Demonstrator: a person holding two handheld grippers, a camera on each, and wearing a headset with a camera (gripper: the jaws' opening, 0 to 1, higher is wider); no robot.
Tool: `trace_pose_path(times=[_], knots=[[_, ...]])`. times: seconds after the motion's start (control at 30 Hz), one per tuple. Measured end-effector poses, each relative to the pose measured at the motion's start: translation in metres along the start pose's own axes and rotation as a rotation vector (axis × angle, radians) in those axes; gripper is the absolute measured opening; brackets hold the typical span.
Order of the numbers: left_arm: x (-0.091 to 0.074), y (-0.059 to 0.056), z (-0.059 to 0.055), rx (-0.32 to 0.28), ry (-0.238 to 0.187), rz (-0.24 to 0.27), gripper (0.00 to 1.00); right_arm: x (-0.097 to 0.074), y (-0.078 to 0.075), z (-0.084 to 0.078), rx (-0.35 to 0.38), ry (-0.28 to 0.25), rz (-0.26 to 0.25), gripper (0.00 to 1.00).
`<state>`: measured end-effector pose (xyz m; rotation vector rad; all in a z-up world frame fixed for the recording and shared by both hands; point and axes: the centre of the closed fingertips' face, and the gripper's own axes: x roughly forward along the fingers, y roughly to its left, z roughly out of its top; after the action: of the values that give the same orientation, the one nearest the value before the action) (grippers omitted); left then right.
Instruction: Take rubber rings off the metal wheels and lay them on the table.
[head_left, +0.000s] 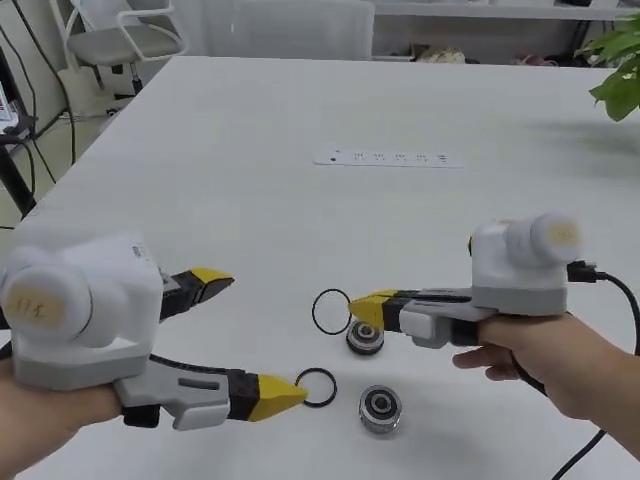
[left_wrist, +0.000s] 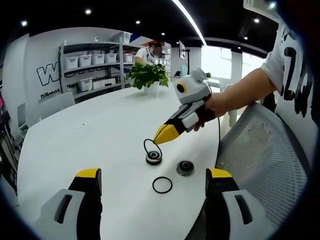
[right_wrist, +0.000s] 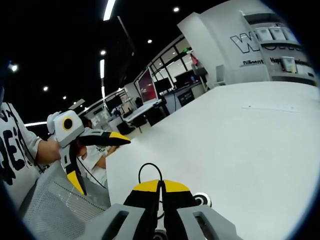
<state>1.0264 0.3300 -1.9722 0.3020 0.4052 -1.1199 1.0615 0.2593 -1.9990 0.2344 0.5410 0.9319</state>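
Fingers of your right gripper (head_left: 368, 306) are clenched on a black rubber ring (head_left: 329, 312). They pinch it at one side, so the loop stands out past the yellow tips. The ring hangs just up and to the left of one metal wheel (head_left: 365, 338). In the left gripper view its lower edge seems to meet that wheel, and you cannot tell whether it is fully free of it. A second wheel (head_left: 380, 408) sits on the white worktop (head_left: 250, 180), nearer to you. Just beside it, on its left, a second ring (head_left: 317, 388) lies flat on the worktop. Your left gripper (head_left: 248, 336) has its fingers released and spread wide, grasping nothing, with one yellow tip at the edge of that flat ring. A power strip (head_left: 388, 158) lies farther back, well apart from the wheels.
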Motion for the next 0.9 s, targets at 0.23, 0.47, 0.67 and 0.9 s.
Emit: trace_pose_path(times=[0.23,0.47,0.67,0.9], knots=[[-0.003,0.0,-0.004,0.024,0.014,0.005,0.84,0.003,0.002,-0.009,-0.011,0.04,0.005,0.0],[-0.005,0.0,-0.007,0.021,0.021,0.009,0.84,0.007,0.004,-0.022,-0.016,0.091,0.008,0.0],[-0.007,0.0,-0.009,0.03,0.027,0.011,0.84,0.012,0.007,-0.031,-0.03,0.133,0.015,0.0],[-0.008,0.0,-0.009,0.027,0.025,0.014,0.84,0.014,0.007,-0.041,-0.037,0.171,0.02,0.0]])
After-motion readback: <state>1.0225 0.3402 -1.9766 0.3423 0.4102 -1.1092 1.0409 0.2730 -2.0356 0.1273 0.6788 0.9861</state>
